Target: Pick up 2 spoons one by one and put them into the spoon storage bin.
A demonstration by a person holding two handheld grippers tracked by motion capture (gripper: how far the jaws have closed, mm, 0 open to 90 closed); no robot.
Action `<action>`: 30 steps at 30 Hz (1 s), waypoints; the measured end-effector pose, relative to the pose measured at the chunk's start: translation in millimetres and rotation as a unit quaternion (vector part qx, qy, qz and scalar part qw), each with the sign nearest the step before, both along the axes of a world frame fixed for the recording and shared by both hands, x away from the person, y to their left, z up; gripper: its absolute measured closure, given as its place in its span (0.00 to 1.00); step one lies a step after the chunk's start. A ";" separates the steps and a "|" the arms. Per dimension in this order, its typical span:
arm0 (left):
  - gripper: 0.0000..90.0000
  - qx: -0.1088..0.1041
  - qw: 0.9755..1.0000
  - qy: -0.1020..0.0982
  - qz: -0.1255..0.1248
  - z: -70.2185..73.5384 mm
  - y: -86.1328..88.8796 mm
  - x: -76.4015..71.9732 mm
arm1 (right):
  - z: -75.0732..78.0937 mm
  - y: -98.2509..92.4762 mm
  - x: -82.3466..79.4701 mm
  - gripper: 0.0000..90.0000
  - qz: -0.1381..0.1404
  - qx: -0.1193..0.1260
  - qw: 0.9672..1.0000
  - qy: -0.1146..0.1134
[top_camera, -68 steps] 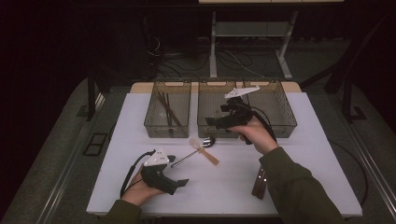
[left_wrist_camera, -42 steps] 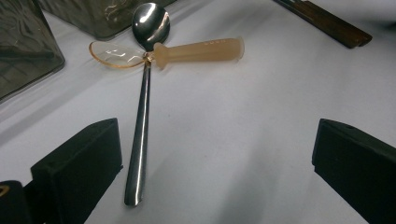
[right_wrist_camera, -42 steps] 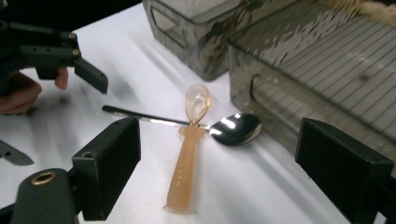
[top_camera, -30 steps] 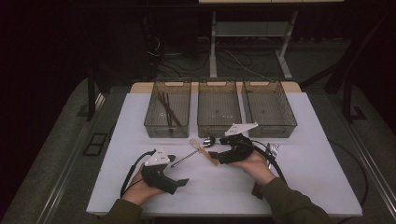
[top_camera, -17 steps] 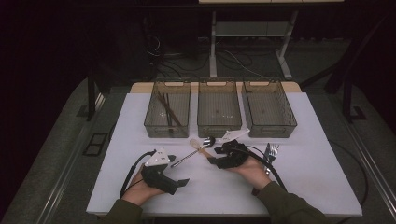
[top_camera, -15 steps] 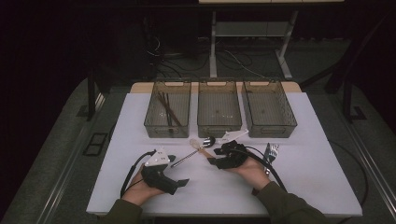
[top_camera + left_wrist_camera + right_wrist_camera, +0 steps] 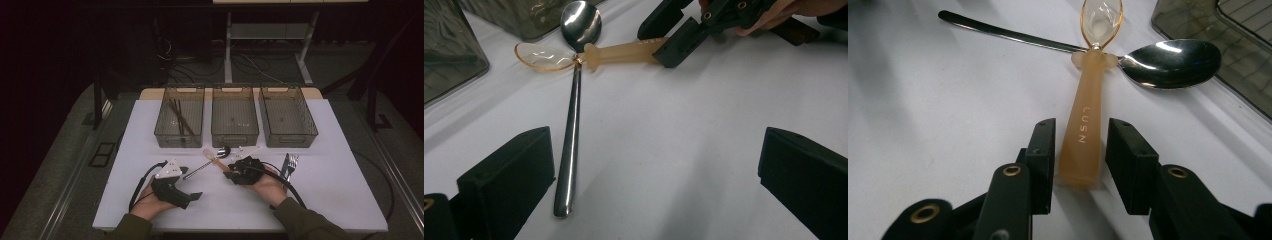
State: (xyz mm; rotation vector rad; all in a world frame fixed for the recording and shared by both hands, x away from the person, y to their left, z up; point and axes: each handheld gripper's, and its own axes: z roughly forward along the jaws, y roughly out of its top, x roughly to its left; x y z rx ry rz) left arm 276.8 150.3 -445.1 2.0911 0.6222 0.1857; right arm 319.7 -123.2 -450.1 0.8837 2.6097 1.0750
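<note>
Plastic spoon (image 7: 1087, 120): it lies on the counter (image 7: 345, 190) just in front of the middle bin (image 7: 234, 116), its clear bowl toward the bin and its neck crossing the metal spoon (image 7: 1168, 57).
Right tongs (image 7: 1079, 150): your jaws are narrow and straddle the butt end of the plastic spoon's handle, one on each side; whether they already press it I cannot tell.
Left tongs (image 7: 654, 190): spread wide and empty, resting on the counter near the metal spoon's handle tip.
Step in hand: likely gripping the plastic spoon to lift it.
Doing it well: keep the handle centred between the jaws, slide a little farther up toward the lettering for a surer hold, then squeeze evenly.
Watch: lift straight up so the neck clears the metal spoon without dragging it.
Other things: a fork (image 7: 292, 161) lies right of the middle bin's front.
</note>
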 end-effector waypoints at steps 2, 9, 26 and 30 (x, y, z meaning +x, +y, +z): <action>0.01 -0.001 1.000 0.000 0.000 -0.2 -0.2 0.2 | -0.2 0.0 -0.4 0.73 -0.003 -0.002 1.000 -0.003; 0.01 0.004 1.000 0.002 -0.003 -1.3 -1.8 -0.4 | -2.5 -1.4 -2.6 0.80 -0.015 0.005 1.000 -0.014; 0.01 0.000 1.000 -0.001 0.000 -0.4 -1.2 -1.6 | -3.5 -1.9 -3.3 0.81 -0.022 0.014 0.999 -0.018; 0.01 0.000 1.000 -0.002 0.000 -0.2 -1.1 -1.6 | -3.1 -2.1 -2.8 0.81 -0.021 0.014 1.000 -0.018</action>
